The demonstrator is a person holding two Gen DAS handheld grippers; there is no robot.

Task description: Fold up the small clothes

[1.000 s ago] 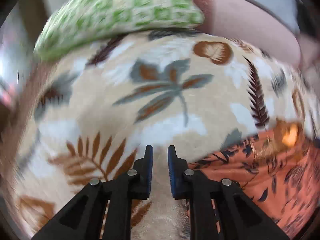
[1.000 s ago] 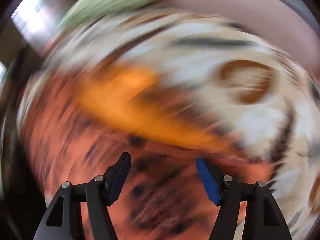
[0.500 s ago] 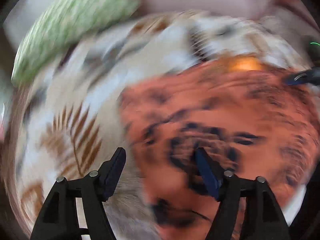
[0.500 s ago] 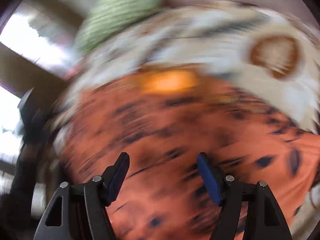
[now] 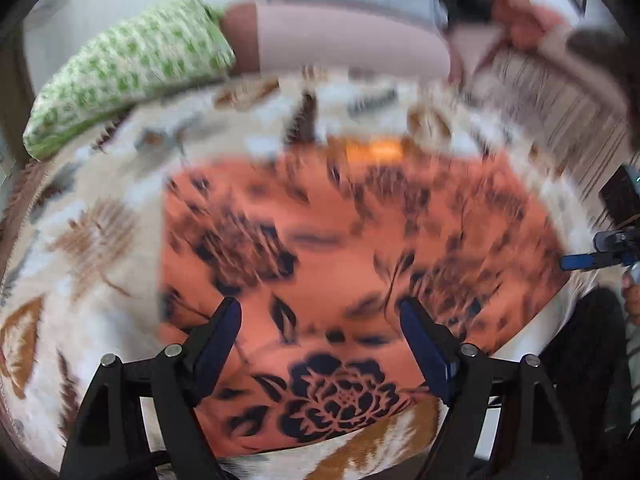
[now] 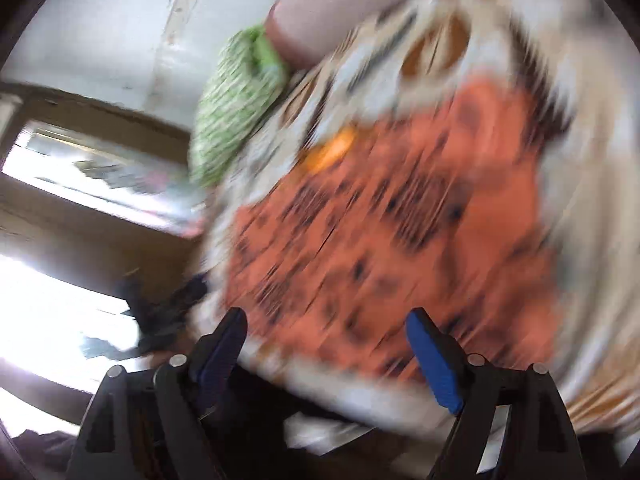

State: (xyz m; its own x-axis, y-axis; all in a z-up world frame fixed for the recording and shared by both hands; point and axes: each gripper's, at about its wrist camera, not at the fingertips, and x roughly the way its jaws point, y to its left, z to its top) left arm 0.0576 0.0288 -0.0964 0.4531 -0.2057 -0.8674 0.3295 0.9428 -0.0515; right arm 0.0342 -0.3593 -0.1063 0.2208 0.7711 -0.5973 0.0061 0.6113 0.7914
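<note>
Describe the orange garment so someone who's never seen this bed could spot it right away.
Start at the cream blanket printed with brown leaves that covers the bed. The garment lies flat on its middle, nearer than the green checked pillow. It is the only orange cloth there, covered in dark navy flowers.

Garment (image 5: 340,272) lies flat on blanket (image 5: 92,240); pillow (image 5: 132,68) behind it, at blanket's far-left edge.

Motion blur smeared most of the right wrist view: the orange garment (image 6: 400,240) showed only streaked dark marks, and the leaf-print blanket (image 6: 500,40) under it lost its pattern. In the left wrist view the garment's far edge (image 5: 372,152) was blurred, the green pillow (image 5: 128,72) soft, and the right gripper (image 5: 600,258) cut off by the frame's edge.
</note>
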